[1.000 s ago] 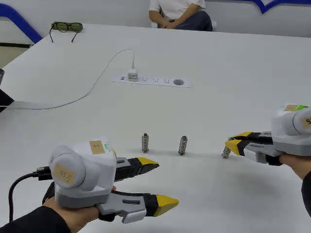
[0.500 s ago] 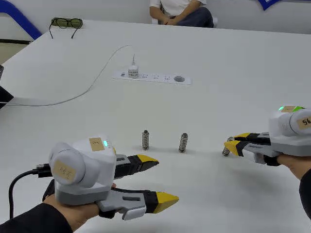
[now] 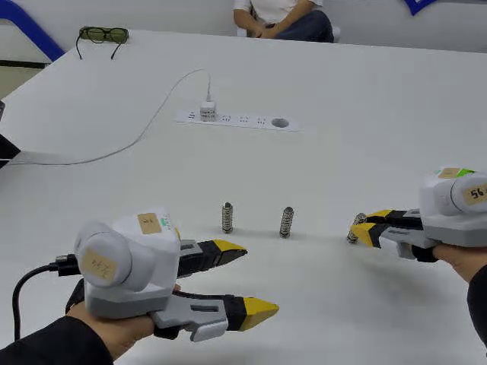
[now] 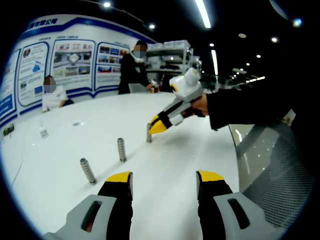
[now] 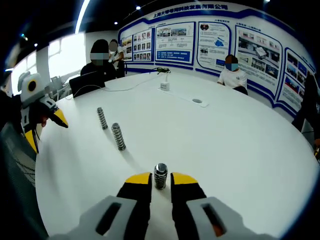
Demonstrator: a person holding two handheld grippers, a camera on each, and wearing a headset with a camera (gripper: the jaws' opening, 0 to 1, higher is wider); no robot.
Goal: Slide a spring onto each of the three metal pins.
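Your right gripper (image 3: 364, 226) sits low over the white desk (image 3: 365, 114) at 3 o'clock in the head view. Its jaws are narrow, with the third spring (image 3: 354, 228) between the yellow tips. In the right gripper view that spring (image 5: 160, 176) stands between the two fingertips (image 5: 139, 179) with only a sliver of gap on each side, so you cannot tell whether the pads actually press it. Its long axis is upright, and the rounded metal end of a pin (image 5: 160, 167) shows at its top

Your left gripper (image 3: 251, 280) is at 7 o'clock. Its jaws are spread wide, it holds nothing, and its tips point toward 3 o'clock. In its own view the left gripper (image 4: 162, 177) looks across the bare desk toward the row

The first spring (image 3: 227, 217) and the second spring (image 3: 286, 221) stand upright, well apart, near the centre of the desk. With the third spring they form a line running from 9 to 3 o'clock

A power strip (image 3: 236, 120) lies toward 12 o'clock, and a pair of glasses (image 3: 103, 35) lies at 11 o'clock
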